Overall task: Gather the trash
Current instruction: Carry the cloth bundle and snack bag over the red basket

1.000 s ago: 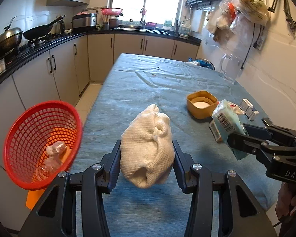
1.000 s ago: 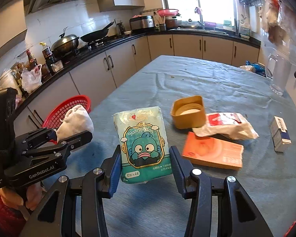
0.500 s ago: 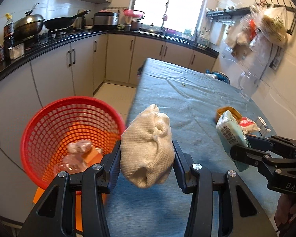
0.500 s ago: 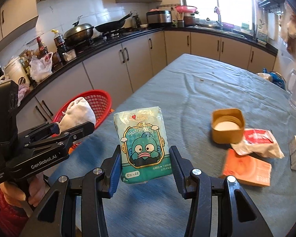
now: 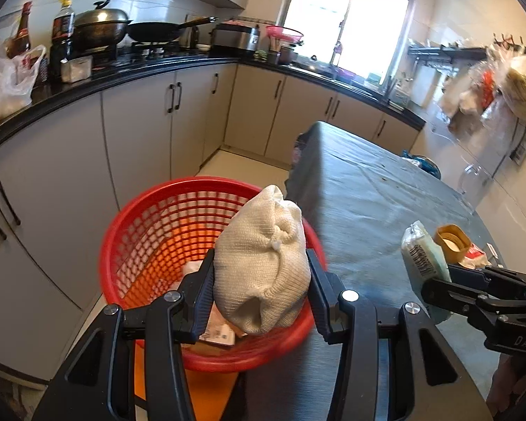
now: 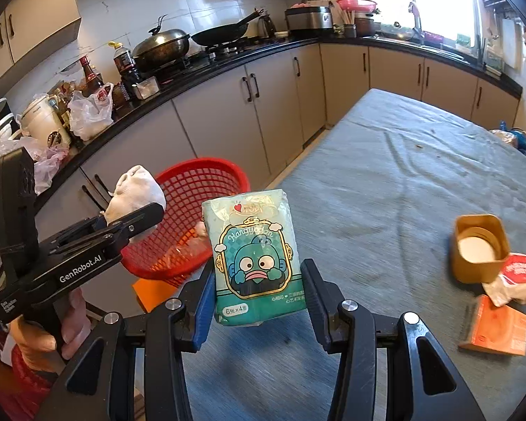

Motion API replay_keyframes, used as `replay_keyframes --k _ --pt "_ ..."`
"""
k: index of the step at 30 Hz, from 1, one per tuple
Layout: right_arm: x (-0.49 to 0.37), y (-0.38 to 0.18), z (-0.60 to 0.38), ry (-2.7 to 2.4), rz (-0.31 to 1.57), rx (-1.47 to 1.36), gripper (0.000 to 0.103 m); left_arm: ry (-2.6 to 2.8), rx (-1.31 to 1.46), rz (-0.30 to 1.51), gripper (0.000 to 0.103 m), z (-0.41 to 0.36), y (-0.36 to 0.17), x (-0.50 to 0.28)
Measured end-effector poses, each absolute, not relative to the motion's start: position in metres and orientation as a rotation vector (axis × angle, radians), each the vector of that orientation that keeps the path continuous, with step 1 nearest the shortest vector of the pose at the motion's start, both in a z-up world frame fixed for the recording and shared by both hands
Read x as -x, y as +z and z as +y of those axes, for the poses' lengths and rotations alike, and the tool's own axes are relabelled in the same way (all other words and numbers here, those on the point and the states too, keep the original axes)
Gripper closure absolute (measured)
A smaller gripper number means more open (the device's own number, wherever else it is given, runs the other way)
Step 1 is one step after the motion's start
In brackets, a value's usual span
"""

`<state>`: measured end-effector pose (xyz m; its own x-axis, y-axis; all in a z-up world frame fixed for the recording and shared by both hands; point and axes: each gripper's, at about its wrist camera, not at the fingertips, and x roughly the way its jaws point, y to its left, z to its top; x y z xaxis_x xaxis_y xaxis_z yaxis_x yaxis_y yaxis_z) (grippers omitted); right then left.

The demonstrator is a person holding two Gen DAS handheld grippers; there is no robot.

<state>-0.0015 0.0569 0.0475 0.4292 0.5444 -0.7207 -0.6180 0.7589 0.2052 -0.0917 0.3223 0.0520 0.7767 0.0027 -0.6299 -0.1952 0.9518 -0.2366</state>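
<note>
Two handheld grippers appear, each clamped on one piece of trash. Left gripper (image 5: pixel 261 280): its blue-padded jaws press both sides of a cream knitted cloth bundle (image 5: pixel 261 266), which stands upright between them and is held in the air over the red mesh basket (image 5: pixel 150 231); the right wrist view shows the same bundle (image 6: pixel 136 193) raised above the basket's near rim (image 6: pixel 196 175). Right gripper (image 6: pixel 257 293): its jaws grip the lower half of a teal tissue pack (image 6: pixel 256 252) printed with a cartoon fish face, carried upright above the table edge and just beside the basket; the left wrist view shows this pack (image 5: pixel 424 263) edge-on, to the right of the bundle. Basket: it sits off the left side of the table (image 6: pixel 403 175), below table level, on an orange support (image 5: pixel 207 389), with a few wrappers (image 5: pixel 217 329) lying inside. Table, covered in a grey-blue cloth: a tan square lid (image 6: pixel 480 249), a crumpled red-and-white packet (image 6: pixel 515 280) and an orange flat box (image 6: pixel 498 326) lie close together at its right side, well apart from both grippers. A hand (image 6: pixel 45 333) grasps the handle of the left tool.
</note>
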Motion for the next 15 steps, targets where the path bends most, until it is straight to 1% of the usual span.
replay_keyframes --k 15 --pt "-0.024 0.043 0.108 0.812 0.929 0.047 0.052 0.177 0.317 0.711 0.057 0.361 0.032 0.087"
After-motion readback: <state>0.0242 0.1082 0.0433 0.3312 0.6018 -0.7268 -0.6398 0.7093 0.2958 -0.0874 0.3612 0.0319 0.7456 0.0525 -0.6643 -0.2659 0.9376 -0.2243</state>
